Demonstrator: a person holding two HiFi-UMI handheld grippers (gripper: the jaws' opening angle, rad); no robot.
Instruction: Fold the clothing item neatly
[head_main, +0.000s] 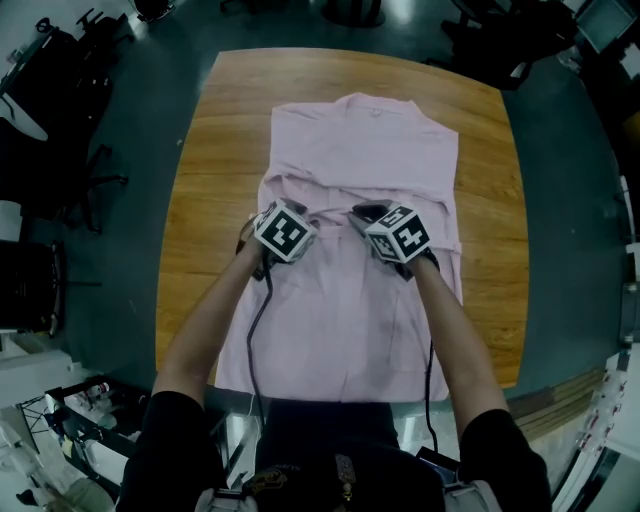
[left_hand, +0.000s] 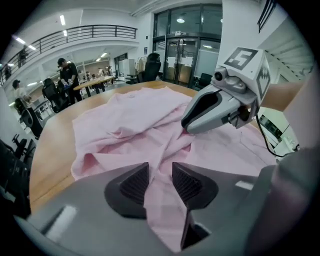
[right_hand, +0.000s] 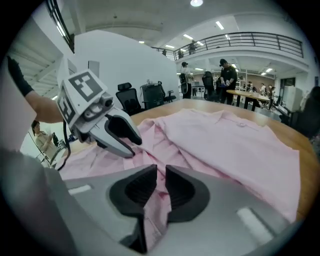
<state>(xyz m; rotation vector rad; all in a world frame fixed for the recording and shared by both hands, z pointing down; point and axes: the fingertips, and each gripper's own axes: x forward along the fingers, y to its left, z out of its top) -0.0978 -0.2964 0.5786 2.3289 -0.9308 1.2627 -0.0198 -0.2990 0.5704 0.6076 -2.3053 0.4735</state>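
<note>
Right gripper (right_hand: 160, 176) pinches the pink shirt (right_hand: 225, 140); left gripper (left_hand: 160, 174) stands open astride a fold.

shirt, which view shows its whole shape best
The head view: almost the whole shirt lies in sight on the table. The left gripper view shows only rumpled folds; the right gripper view shows the collar end.

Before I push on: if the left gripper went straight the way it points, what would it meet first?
The left gripper would meet the crumpled pale pink shirt, whose fabric lies between its open jaws; probably the wooden table sits right beneath.
</note>
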